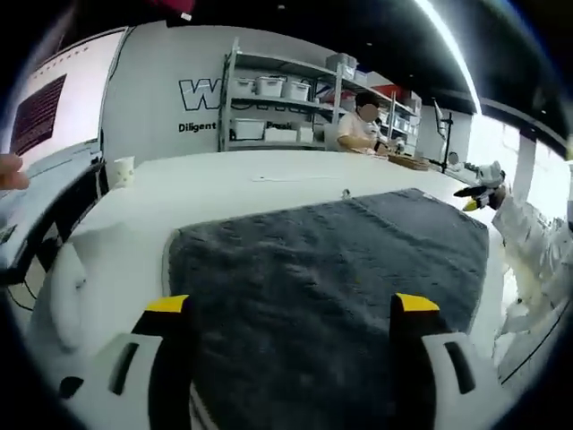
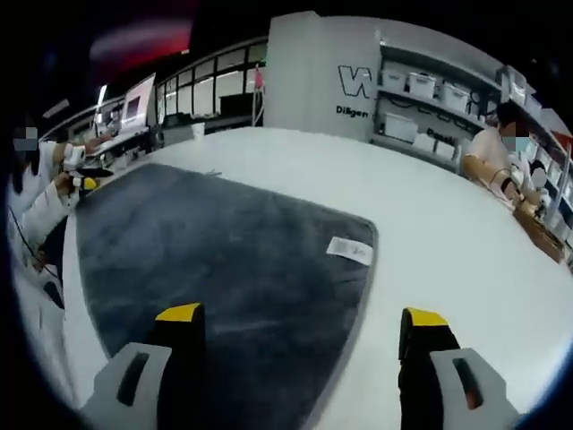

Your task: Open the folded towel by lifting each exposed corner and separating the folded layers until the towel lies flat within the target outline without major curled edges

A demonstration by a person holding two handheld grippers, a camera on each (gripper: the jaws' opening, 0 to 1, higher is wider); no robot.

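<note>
Left gripper view: the left gripper [image 1: 293,309] rises from the bottom edge with its two yellow-tipped jaws set wide apart and nothing between them. Beyond and beneath the jaws lies the dark grey towel [image 1: 331,269], spread in a single flat layer on the white table [image 1: 242,184]. The towel's near-left corner sits just beyond the left jaw. At the right edge of this view the right gripper [image 1: 477,188] appears, held by a person in a white sleeve [image 1: 528,237]. A paper cup [image 1: 122,171] stands near the table's far left edge. Behind the table are a metal shelf rack [image 1: 277,103] holding white bins and a seated person [image 1: 360,125] at a bench.

Right gripper view: the right gripper [image 2: 304,318] also shows yellow-tipped jaws held apart, clamping nothing. The towel [image 2: 215,260] fills the space ahead of the left jaw, while the right jaw stands over bare table [image 2: 448,233]. A white care label [image 2: 350,250] lies on the towel close to its rounded corner, which points toward the table's middle. At the left edge the left gripper [image 2: 82,182] is seen over the towel's far end; whether its jaws are apart cannot be told from here.
</note>
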